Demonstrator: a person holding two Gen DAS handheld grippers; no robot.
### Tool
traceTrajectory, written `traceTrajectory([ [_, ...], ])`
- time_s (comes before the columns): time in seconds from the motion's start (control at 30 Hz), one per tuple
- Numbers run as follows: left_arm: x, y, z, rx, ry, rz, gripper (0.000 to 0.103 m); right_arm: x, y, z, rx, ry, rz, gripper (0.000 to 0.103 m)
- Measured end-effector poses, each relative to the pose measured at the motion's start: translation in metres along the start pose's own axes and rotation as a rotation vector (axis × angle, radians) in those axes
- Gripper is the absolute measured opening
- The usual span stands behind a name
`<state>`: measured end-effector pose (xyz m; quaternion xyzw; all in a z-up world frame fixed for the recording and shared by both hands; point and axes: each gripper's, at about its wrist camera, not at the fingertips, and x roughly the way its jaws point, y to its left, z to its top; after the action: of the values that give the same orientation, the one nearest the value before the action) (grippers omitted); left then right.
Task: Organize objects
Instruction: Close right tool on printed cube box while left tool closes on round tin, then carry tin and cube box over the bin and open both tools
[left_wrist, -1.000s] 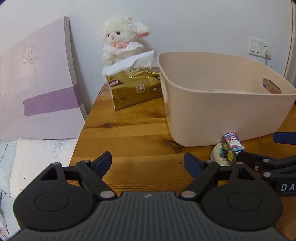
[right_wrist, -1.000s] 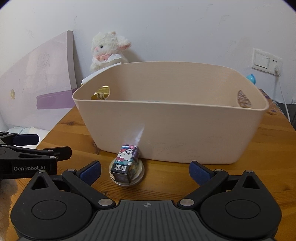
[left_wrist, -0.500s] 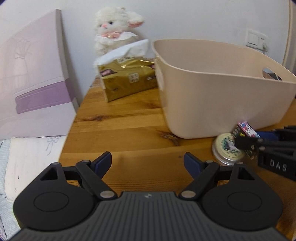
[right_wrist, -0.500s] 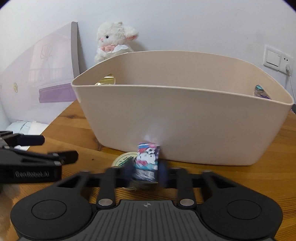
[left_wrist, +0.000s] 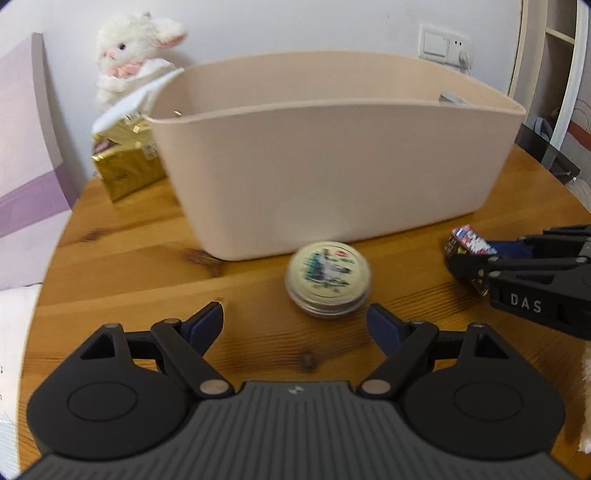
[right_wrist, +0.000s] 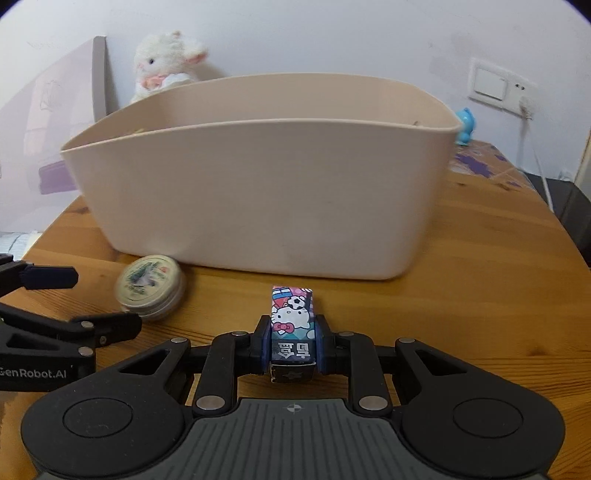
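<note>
The right gripper (right_wrist: 293, 345) clamps a small Hello Kitty box (right_wrist: 292, 325); the left gripper (left_wrist: 295, 325) gapes wide, empty, before a round tin (left_wrist: 328, 277) on the counter (left_wrist: 258, 332).

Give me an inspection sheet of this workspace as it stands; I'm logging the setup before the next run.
Surface: wooden table, bare grain visible in front of the bin.
Job's things: beige bin standing upright; round tin lying on the table in front of it; cartoon-print box clamped.
Clutter: gold tissue pack, plush lamb, blue figurine behind the bin.
Grippers: left gripper open, just short of the tin; right gripper shut on the box.
Cables: white cord hanging from the wall socket.
Surroundings: white wall, purple-and-white board leaning on the left.
</note>
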<state>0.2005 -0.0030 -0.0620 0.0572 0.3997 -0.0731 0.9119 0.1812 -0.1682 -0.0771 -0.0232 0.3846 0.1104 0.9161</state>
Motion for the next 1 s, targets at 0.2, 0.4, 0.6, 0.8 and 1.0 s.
traceTrajectory([
  [0.2, 0.012, -0.010, 0.007, -0.056, -0.012, -0.017, 0.058, 0.000, -0.008, -0.001, 0.002, -0.006, -0.001, 0.020],
  [0.4, 0.008, -0.014, 0.005, -0.048, -0.018, -0.024, 0.055, 0.003, -0.013, -0.002, 0.000, -0.010, 0.000, 0.021],
  [0.6, -0.007, -0.013, 0.001, -0.046, -0.038, -0.007, 0.055, -0.007, -0.015, 0.000, 0.001, -0.015, 0.013, 0.021],
  [0.8, -0.043, -0.007, 0.007, -0.028, -0.110, 0.000, 0.055, -0.037, -0.018, 0.007, 0.000, -0.057, 0.031, 0.021],
  [1.0, -0.088, 0.002, 0.018, -0.030, -0.209, 0.012, 0.055, -0.073, -0.021, 0.021, -0.005, -0.127, 0.041, 0.021],
])
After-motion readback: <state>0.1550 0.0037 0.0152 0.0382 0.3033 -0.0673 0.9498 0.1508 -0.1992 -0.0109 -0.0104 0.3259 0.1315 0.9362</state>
